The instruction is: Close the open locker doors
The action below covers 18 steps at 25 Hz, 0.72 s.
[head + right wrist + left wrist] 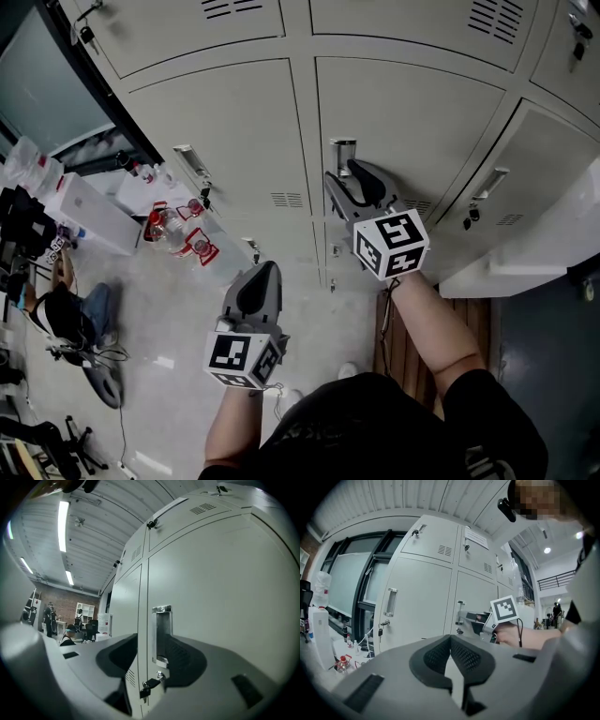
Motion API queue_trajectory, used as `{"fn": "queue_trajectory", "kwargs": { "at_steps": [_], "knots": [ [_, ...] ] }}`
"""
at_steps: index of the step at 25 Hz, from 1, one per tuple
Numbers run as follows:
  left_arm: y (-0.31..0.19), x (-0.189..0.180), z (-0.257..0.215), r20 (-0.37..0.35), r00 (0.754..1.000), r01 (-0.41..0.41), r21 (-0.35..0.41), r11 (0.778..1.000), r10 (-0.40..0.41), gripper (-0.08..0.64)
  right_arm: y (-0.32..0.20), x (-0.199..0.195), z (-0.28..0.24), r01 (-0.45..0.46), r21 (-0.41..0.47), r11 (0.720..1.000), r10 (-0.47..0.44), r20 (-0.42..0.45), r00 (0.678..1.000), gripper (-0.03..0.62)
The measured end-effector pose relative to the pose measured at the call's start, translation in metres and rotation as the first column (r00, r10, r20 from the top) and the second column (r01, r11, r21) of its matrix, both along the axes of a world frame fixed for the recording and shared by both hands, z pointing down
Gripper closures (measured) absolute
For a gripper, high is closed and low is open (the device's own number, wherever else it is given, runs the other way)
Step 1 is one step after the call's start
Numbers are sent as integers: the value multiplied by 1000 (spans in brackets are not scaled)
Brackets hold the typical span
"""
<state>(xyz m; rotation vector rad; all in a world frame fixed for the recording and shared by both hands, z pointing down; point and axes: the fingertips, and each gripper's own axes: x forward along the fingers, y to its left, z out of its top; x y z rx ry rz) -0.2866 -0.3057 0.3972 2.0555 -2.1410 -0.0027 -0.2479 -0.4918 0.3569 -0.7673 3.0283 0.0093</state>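
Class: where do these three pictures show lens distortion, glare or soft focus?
Head view: seams of the pale grey metal locker doors bow outward; light is even, no hard shadows. Left gripper view: fisheye circle with black corners; the round ceiling lamp flares white. Right gripper view: the long ceiling strip light is blown out, and the door bulges round the chrome recessed handle.

We look steeply down the lockers (403,103) from head height. Our right gripper view faces the handle (161,634) close ahead; the left gripper view shares it from farther back.
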Motion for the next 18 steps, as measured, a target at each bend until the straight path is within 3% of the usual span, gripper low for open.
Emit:
{"fn": "queue_trajectory", "kwargs": {
  "at_steps": [9,12,15,18],
  "knots": [
    [19,4,-10,3,999,-39,11,999,39,555,16,24,-4,-56,-3,998,56,-7,998,422],
    [27,9,-14,4,998,-68,21,997,67,555,31,38,-7,-80,5,997,80,-11,997,485],
    [39,16,-20,8,995,-101,36,994,101,555,51,52,-10,-103,11,995,103,-10,995,589],
    [55,25,-26,14,990,-142,47,989,142,555,77,66,-14,-120,18,993,120,-17,993,591]
  ]
}}
